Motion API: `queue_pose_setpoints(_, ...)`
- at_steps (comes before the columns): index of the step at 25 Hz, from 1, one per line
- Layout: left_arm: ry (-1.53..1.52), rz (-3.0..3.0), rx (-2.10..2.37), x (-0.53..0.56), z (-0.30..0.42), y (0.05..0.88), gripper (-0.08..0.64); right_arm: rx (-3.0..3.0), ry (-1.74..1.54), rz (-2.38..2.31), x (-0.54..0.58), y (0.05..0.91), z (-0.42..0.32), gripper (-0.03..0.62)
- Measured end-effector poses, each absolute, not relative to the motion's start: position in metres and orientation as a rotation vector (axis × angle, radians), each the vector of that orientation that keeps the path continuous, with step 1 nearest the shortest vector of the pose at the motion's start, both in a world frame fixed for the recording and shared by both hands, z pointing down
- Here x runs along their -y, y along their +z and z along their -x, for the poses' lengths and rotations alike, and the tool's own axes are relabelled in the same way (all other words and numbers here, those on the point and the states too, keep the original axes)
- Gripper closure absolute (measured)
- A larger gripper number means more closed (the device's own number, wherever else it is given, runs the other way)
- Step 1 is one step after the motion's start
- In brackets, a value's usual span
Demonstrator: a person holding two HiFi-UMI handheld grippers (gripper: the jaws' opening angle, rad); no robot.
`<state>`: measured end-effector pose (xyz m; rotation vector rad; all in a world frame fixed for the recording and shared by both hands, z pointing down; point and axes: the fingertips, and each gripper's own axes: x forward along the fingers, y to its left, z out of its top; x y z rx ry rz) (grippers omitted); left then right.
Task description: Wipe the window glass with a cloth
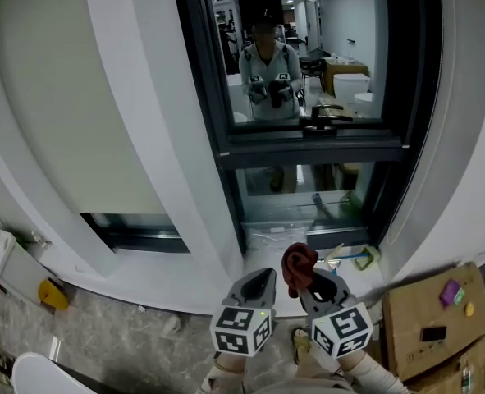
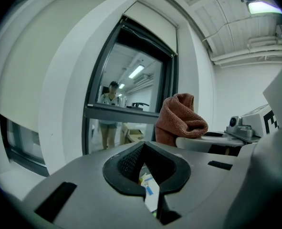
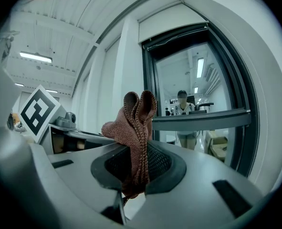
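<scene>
In the head view, I hold both grippers low, in front of the near edge of the window sill [image 1: 268, 251], well short of the window glass [image 1: 308, 48]. My right gripper [image 1: 317, 286] has the reddish-brown cloth [image 1: 298, 265] bunched up above its jaws. My left gripper [image 1: 257, 284] sits just beside it with nothing in it. The upper pane mirrors me and the room, and the lower pane [image 1: 295, 194] below the crossbar shows the same kind of reflection. A cardboard box [image 1: 427, 314] stands on the floor off to my right.

In the left gripper view, the jaws of my left gripper [image 2: 144, 167] are drawn together and nothing is caught between the dark pads. Through the notch I see only bits of sill clutter beyond. The cloth [image 2: 181, 118] rises to the right, on the other gripper, with the window [image 2: 131, 85] behind it and apart from it.

In the right gripper view, my right gripper [image 3: 138, 165] is clamped on the cloth [image 3: 137, 120]. A fold is pinched between the pads, and the rest stands up in a ruffled tuft above them. The glass [image 3: 193, 85] is ahead and to the right, and no part of the cloth is touching it.

As I judge it, the cloth is taken up and firmly held, and that is the only part done. I can see no streaks or wiped patches that tell me anything either way. Both panes appear to be left to do, so I have to raise the cloth, press it flat against the glass and work across.
</scene>
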<state>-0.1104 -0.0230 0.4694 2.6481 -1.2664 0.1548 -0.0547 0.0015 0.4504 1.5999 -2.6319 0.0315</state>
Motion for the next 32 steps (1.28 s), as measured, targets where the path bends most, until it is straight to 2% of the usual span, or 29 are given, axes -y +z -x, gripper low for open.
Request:
queue_pose_setpoints(17,0.137,-2.657,1.323,0.182,0.058,0.432,0.555,2.671,-0.040,-1.564,0.159,0.414,-0.001,0.540)
queue_pose_setpoints(32,0.107,-2.680,1.373,0.282,0.009,0.390,0.555,2.717,-0.179,-1.480,0.256,0.372,-0.048,0.540)
